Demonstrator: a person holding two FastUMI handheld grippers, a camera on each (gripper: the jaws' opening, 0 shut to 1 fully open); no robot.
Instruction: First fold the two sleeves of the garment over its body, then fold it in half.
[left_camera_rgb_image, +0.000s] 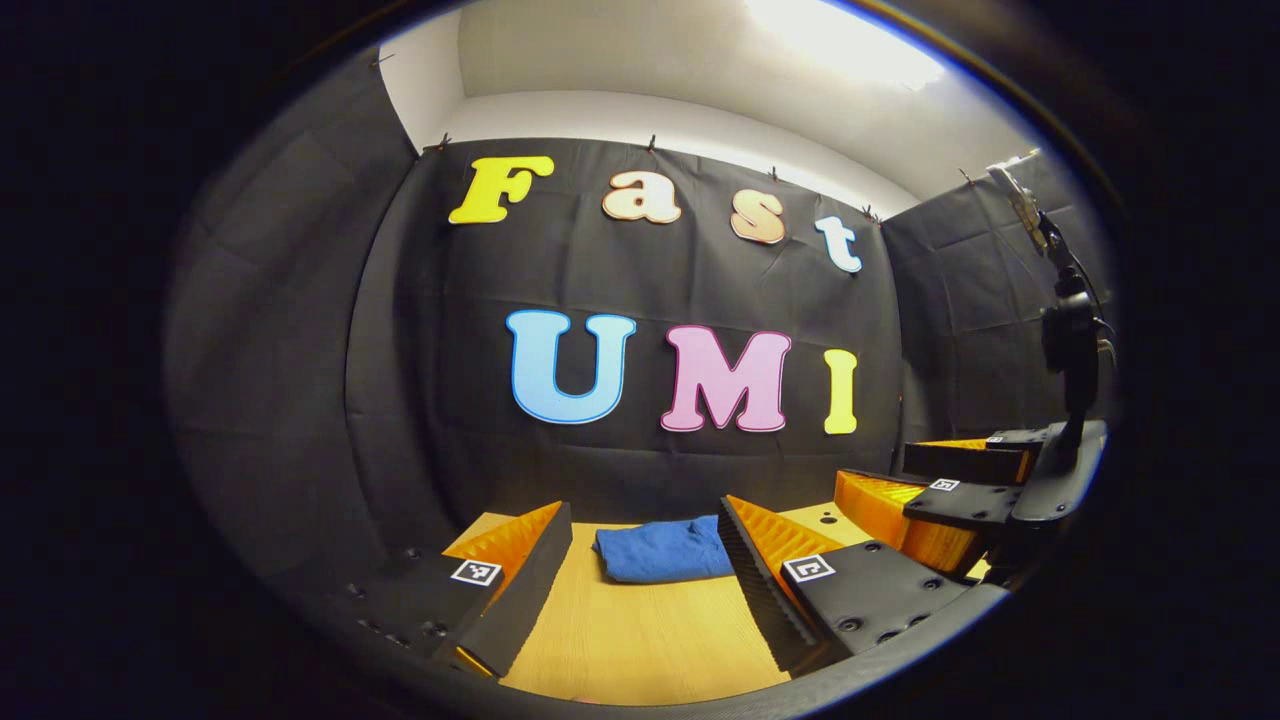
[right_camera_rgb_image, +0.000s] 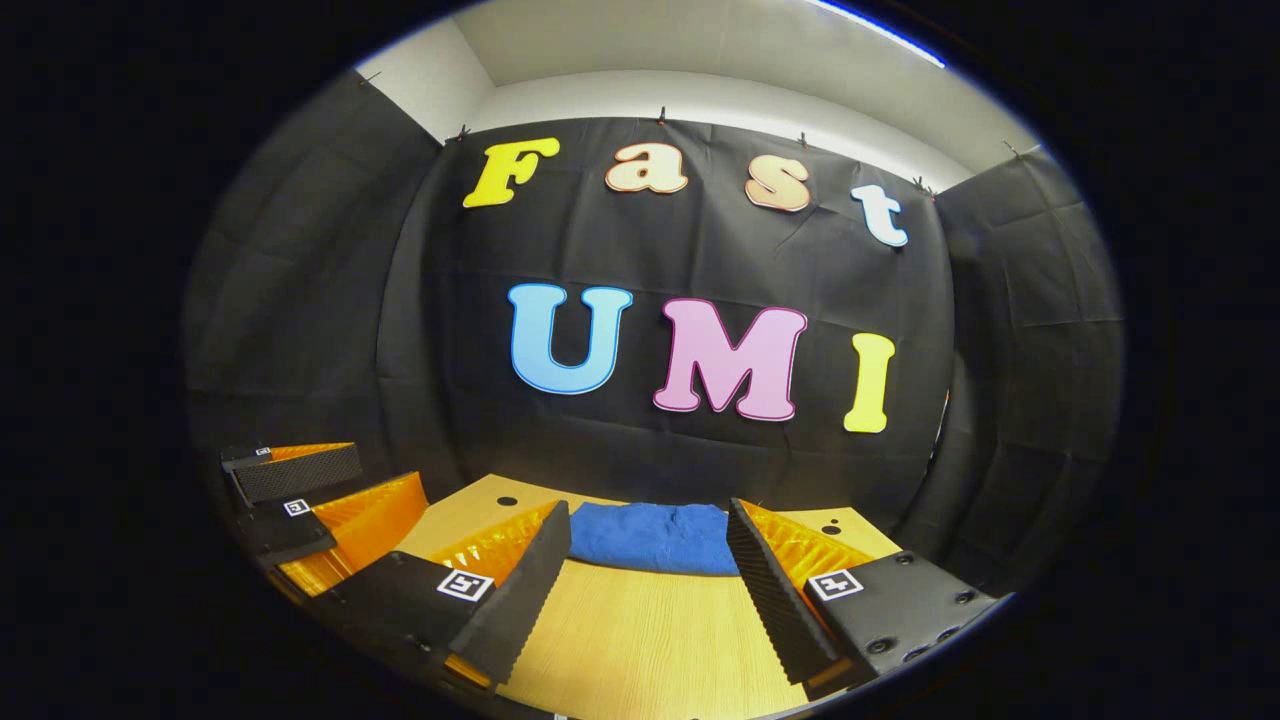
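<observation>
- Your garment (left_camera_rgb_image: 664, 549) lies on the bench (left_camera_rgb_image: 640, 640) as a small, compact blue bundle near the far edge, in front of the wall; in the right gripper view it sits the same way (right_camera_rgb_image: 655, 537).
- No sleeves stick out, so both sleeve folds and the final halving look done to me.
- Your left tongs (left_camera_rgb_image: 640, 570) are spread wide and hold nothing, well short of the cloth.
- Your right tongs (right_camera_rgb_image: 648, 580) are equally wide apart and empty.
- I judge nothing is left, except perhaps squaring the edges.
</observation>
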